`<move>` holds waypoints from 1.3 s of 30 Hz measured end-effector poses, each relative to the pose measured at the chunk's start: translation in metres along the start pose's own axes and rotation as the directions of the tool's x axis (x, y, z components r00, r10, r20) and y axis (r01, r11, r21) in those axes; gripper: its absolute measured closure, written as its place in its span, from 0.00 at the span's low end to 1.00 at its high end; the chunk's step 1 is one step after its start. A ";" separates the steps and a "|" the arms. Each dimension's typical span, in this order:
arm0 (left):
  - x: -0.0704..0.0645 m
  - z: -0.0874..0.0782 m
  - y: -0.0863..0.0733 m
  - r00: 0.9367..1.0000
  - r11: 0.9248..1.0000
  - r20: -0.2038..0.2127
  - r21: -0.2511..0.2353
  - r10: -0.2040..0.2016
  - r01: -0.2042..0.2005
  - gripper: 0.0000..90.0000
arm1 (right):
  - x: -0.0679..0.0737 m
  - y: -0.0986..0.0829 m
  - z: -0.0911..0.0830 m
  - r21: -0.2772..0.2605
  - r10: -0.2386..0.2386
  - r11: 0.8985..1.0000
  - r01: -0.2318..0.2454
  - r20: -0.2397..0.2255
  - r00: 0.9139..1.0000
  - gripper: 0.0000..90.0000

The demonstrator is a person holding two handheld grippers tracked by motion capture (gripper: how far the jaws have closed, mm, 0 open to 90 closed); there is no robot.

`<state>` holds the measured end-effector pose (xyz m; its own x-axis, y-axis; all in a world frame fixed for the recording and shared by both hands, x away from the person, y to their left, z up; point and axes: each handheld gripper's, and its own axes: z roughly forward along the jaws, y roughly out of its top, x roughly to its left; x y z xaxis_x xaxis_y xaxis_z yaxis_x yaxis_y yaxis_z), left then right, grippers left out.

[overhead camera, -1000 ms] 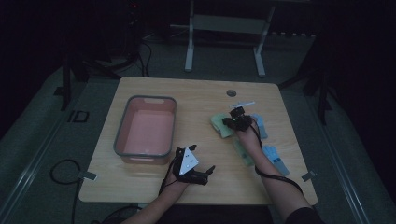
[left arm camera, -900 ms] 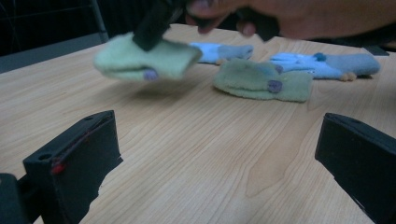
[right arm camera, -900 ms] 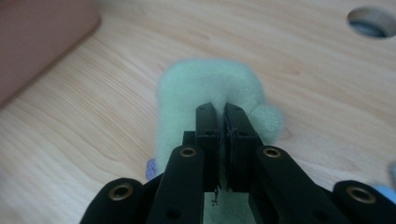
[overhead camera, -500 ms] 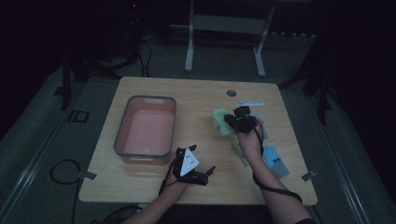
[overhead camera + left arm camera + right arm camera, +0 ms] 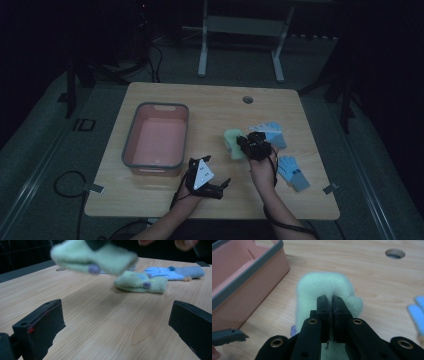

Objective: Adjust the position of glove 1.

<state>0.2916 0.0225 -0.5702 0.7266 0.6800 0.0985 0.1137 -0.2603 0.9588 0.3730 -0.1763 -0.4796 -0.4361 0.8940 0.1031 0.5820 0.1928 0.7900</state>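
— Gripping something, is it, that right hand-held gripper [image 5: 331, 305]?
— Yes. Its jaws are pressed together on a pale green glove [image 5: 324, 291], pinching the fabric between them. From the left gripper view that glove [image 5: 95, 257] hangs clear above the worktop [image 5: 100, 315], blurred.
— And the left hand-held gripper [image 5: 115, 317]?
— Jaws spread wide, nothing between them but bare wood. It sits near the front edge of the worktop, just right of the pink tub's near corner.
— Where is the held glove in the scene?
— Right of centre on the high view [image 5: 233, 143], between the pink tub [image 5: 131, 135] on the left and the blue gloves on the right.
— What else lies around?
— A second green glove [image 5: 141, 285] rests flat on the wood beyond the lifted one, and a blue glove [image 5: 172, 273] lies just behind it. Another blue glove [image 5: 294, 172] lies nearer, right of the right forearm. A round hole [image 5: 395, 253] is at the far side.
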 end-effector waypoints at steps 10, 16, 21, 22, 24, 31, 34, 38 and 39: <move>-0.002 0.000 0.000 1.000 1.000 -0.005 -0.005 0.011 -0.011 0.00 | 0.004 -0.031 0.025 0.032 0.090 0.995 -0.091 0.038 0.995 0.95; -0.003 0.000 0.000 1.000 1.000 -0.002 -0.008 0.023 -0.023 0.00 | 0.003 -0.043 0.041 0.041 0.125 0.991 -0.129 0.071 0.990 0.95; -0.003 -0.001 0.000 1.000 1.000 0.002 -0.007 0.026 -0.026 0.00 | 0.002 -0.054 0.055 0.072 0.134 0.987 -0.141 0.091 0.987 0.87; -0.003 -0.001 0.000 1.000 1.000 0.002 -0.007 0.026 -0.026 0.00 | 0.002 -0.054 0.055 0.069 0.130 0.988 -0.137 0.093 0.987 0.85; -0.003 0.000 0.000 1.000 1.000 0.002 -0.006 0.025 -0.025 0.00 | 0.002 -0.052 0.054 0.073 0.128 0.988 -0.135 0.087 0.988 0.81; -0.003 0.000 0.000 1.000 1.000 0.002 -0.007 0.026 -0.025 0.00 | -0.007 -0.045 0.044 0.104 0.112 0.988 -0.113 0.015 0.994 0.69; -0.003 0.000 0.000 1.000 1.000 0.001 -0.005 0.027 -0.027 0.00 | -0.012 -0.041 0.034 0.082 0.088 0.993 -0.089 0.016 0.996 0.69; -0.003 0.000 0.000 1.000 1.000 0.000 -0.004 0.027 -0.027 0.00 | -0.019 -0.033 0.024 0.072 0.049 0.996 -0.050 0.012 0.999 0.69; -0.003 0.000 0.000 1.000 1.000 0.000 -0.004 0.029 -0.029 0.00 | -0.020 -0.031 0.021 0.068 0.047 0.997 -0.048 0.012 0.999 0.69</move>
<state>0.2891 0.0205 -0.5704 0.7298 0.6720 0.1259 0.0902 -0.2771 0.9566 0.3782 -0.1920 -0.5194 -0.4002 0.9068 0.1328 0.6474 0.1772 0.7412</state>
